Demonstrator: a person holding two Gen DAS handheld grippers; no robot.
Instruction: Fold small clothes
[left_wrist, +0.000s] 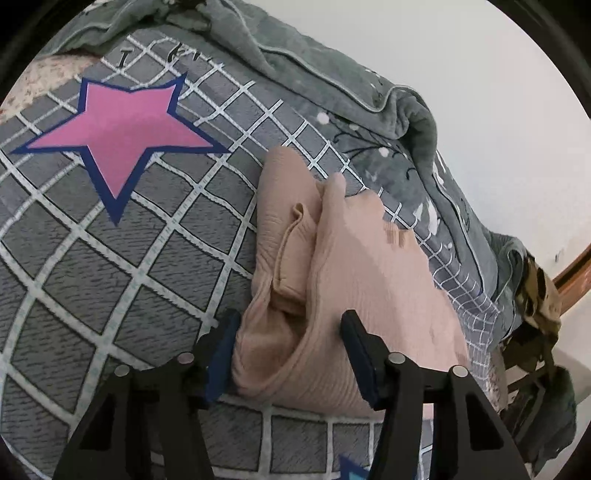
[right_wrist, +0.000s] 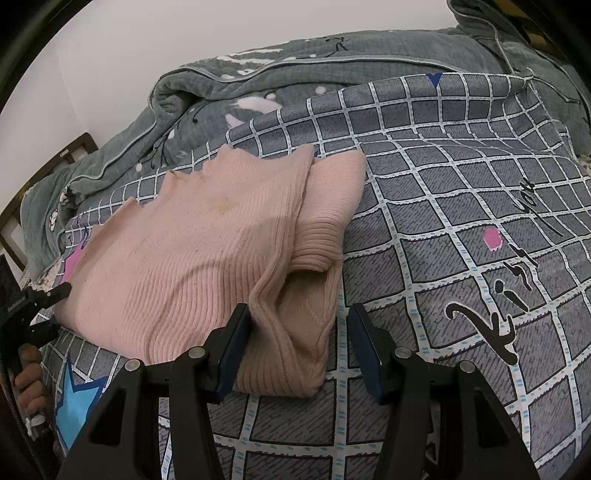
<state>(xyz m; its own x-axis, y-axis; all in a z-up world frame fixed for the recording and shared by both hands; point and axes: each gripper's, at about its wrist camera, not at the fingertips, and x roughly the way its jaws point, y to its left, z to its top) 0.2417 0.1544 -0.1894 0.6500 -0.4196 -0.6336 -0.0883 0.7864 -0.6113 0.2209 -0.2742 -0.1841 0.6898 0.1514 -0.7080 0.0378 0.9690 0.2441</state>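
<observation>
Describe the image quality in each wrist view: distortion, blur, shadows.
Left wrist view: strong fisheye bending of the grid bedsheet, blocky smearing along the pink sweater edge. Right wrist view: same curvature, sharper knit ribs, a soft shadow across the sweater; dark corners in both.

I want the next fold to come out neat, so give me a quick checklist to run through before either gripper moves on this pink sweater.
1. Pink sweater lies on the checked bedsheet, partly folded: ok.
2. Left gripper straddles the sweater's near edge, fabric between its fingers: ok.
3. Left grip firm on the fabric: cannot tell.
4. Right gripper has the folded corner between its fingers, one pad clear of it: not ok for lifting.
5. Folded sleeve lies flat: not ok, bunched.
6. Grey quilt clear of the sweater: ok.
</observation>
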